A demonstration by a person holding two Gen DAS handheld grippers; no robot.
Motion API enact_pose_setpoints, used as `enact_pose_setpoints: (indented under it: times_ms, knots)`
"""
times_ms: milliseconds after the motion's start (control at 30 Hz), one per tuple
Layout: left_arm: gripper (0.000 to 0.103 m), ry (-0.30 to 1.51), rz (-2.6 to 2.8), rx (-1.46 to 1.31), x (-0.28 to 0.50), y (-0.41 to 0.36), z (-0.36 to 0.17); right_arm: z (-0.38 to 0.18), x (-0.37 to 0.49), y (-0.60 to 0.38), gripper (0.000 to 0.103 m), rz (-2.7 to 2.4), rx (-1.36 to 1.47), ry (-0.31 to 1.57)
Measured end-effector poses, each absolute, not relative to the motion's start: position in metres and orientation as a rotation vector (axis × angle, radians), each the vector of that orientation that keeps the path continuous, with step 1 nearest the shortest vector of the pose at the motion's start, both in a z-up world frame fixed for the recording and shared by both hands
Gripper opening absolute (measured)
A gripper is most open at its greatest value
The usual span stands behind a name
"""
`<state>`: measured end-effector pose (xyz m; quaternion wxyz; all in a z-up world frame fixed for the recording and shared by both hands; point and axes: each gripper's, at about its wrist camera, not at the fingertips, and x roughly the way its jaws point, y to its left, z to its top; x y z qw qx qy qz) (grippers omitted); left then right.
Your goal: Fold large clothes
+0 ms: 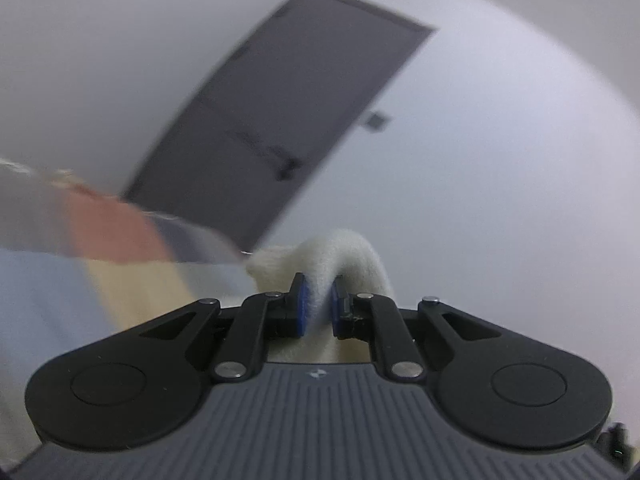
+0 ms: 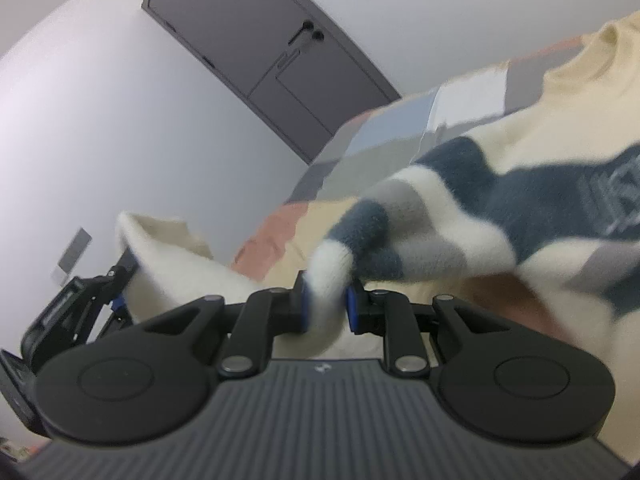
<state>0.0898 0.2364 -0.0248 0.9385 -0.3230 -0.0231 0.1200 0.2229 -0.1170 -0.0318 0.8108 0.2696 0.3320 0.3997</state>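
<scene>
A fuzzy sweater (image 2: 460,216), cream with dark blue and grey stripes, is lifted above a patchwork bed cover (image 2: 384,132). My right gripper (image 2: 325,304) is shut on a cream cuff or edge of the sweater. My left gripper (image 1: 319,304) is shut on a cream fold of the sweater (image 1: 344,256), held up toward the wall. The left gripper also shows at the left of the right wrist view (image 2: 120,296), holding cream fabric. Both views are blurred.
A grey double door (image 2: 256,52) stands in the white wall behind; it also shows in the left wrist view (image 1: 276,120). A wall switch plate (image 2: 72,256) is at the left. The patchwork cover (image 1: 100,240) lies at the left in the left wrist view.
</scene>
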Motion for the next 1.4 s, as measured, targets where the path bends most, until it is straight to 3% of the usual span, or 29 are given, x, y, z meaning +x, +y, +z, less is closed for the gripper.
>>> enact_pose_setpoints:
  times_ms: [300, 500, 600, 667, 767, 833, 867, 1233, 1267, 1333, 1400]
  knots:
    - [0.015, 0.282, 0.432, -0.85, 0.105, 0.285, -0.099, -0.103, 0.216, -0.079, 0.024, 0.825, 0.49, 0.836]
    - [0.02, 0.293, 0.498, -0.937, 0.076, 0.309, -0.11, -0.111, 0.207, -0.077, 0.03, 0.816, 0.424, 0.852]
    - [0.035, 0.231, 0.593, -0.926, 0.062, 0.305, -0.105, -0.108, 0.201, -0.076, 0.03, 0.792, 0.354, 0.858]
    - [0.058, 0.177, 0.656, -0.908, 0.049, 0.301, -0.095, -0.11, 0.2, -0.077, 0.032, 0.786, 0.319, 0.871]
    - [0.058, 0.17, 0.662, -0.878, 0.04, 0.293, -0.088, -0.106, 0.198, -0.084, 0.044, 0.792, 0.298, 0.879]
    - [0.058, 0.191, 0.642, -0.877, 0.041, 0.287, -0.086, -0.101, 0.197, -0.087, 0.067, 0.809, 0.286, 0.885]
    - [0.058, 0.198, 0.636, -0.873, 0.042, 0.284, -0.086, -0.097, 0.196, -0.09, 0.07, 0.822, 0.28, 0.88]
    - [0.058, 0.298, 0.559, -0.881, 0.069, 0.287, -0.097, -0.046, 0.188, -0.089, 0.067, 0.863, 0.149, 0.669]
    - [0.058, 0.291, 0.547, -0.893, 0.068, 0.288, -0.099, -0.049, 0.192, -0.082, 0.064, 0.875, 0.159, 0.68]
    - [0.059, 0.287, 0.549, -0.906, 0.067, 0.291, -0.101, -0.056, 0.195, -0.07, 0.047, 0.897, 0.146, 0.693]
    - [0.059, 0.295, 0.558, -0.929, 0.067, 0.294, -0.105, -0.065, 0.194, -0.053, 0.04, 0.941, 0.122, 0.703]
